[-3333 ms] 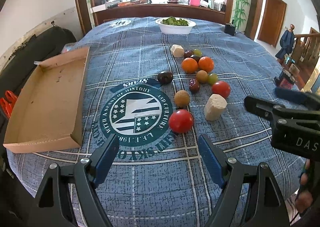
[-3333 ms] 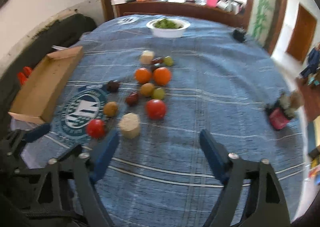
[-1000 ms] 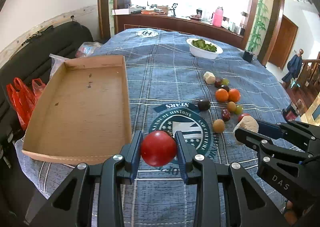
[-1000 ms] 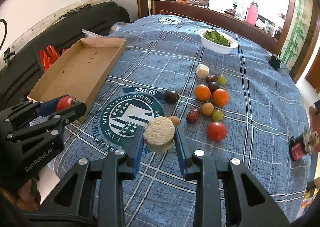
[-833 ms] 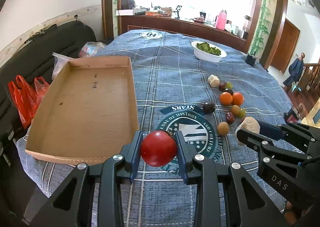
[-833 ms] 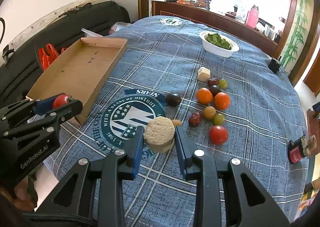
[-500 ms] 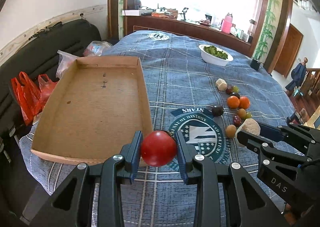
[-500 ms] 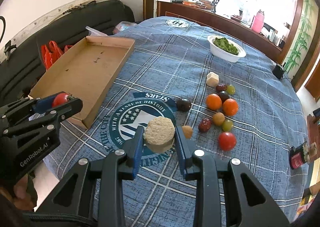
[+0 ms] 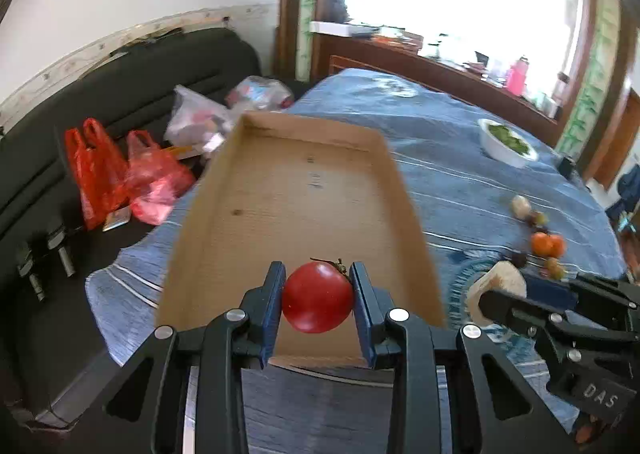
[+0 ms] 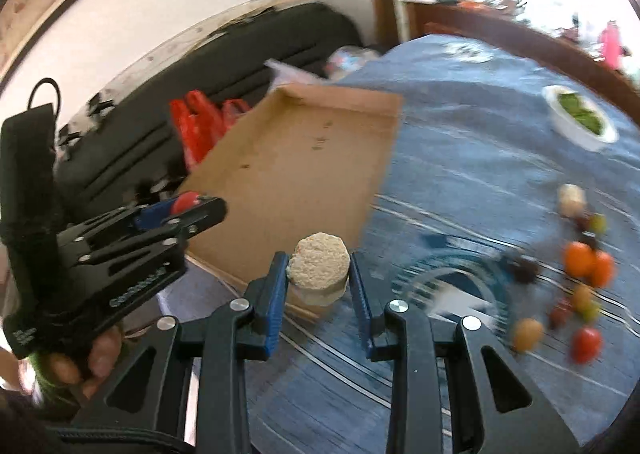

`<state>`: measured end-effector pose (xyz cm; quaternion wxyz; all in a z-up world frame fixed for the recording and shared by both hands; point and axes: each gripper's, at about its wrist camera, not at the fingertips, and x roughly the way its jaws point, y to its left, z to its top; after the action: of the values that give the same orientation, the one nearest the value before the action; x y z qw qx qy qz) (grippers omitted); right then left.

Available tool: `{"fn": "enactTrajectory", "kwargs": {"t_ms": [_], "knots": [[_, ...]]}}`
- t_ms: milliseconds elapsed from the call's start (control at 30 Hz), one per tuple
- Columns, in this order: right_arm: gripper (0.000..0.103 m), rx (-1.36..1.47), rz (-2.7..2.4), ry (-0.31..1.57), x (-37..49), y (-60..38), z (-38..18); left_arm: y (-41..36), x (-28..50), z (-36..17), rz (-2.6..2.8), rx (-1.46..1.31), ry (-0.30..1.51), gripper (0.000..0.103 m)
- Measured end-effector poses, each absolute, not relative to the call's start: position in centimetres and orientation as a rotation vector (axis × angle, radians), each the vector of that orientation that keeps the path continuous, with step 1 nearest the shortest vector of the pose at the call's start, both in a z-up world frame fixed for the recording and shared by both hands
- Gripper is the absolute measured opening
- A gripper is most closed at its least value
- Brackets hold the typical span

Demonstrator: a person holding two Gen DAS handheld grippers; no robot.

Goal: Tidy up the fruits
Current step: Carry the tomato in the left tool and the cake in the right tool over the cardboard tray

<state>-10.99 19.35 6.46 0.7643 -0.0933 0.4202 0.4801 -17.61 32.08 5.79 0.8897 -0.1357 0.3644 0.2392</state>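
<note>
left gripper [image 9: 318, 296] w/ blue-padded black fingers is clamped on a round glossy red tomato [image 9: 318, 297], pads tight against both sides, green stem bit showing on top. it hangs above the near end of the shallow brown cardboard tray [image 9: 296, 190], whose bare floor shows only a few small dark marks. tray sits at the left edge of the table, on the blue plaid tablecloth [image 9: 448, 158].

right gripper [image 10: 319, 276] is closed on a pale beige, rough-topped cylindrical chunk [image 10: 319, 268], fingers pressing its sides. in the right wrist view it hovers over the tray's near right corner area, by the tablecloth's round navy emblem [image 10: 452, 286]. in the left wrist view the same chunk [image 9: 496, 290] shows at right, just beyond the tray's right wall.

rest of the fruit lies in a loose cluster on the cloth, well apart from the tray, blurred: two orange fruits [image 10: 588, 260] touching, a dark purple one [image 10: 522, 268], a small red tomato [image 10: 586, 344], a tan round one [image 10: 528, 334], plus small green and dark bits, and a second pale chunk [image 10: 572, 198] at the far end.

white bowl of greens [image 10: 580, 120] farther back. red plastic bags [image 9: 116, 174] and a clear bag lie on the black sofa [image 9: 120, 86] left of the table. a person's hand [image 10: 86, 366] grips the left tool's handle.
</note>
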Motion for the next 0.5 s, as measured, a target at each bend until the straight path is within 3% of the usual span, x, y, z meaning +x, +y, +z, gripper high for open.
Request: {"fn": "enactTrajectory", "kwargs": {"t_ms": [500], "knots": [[0.034, -0.285, 1.157, 1.103, -11.2, 27.0, 0.8, 36.4, -16.0, 1.4, 0.516, -0.318, 0.893, 0.032]]}}
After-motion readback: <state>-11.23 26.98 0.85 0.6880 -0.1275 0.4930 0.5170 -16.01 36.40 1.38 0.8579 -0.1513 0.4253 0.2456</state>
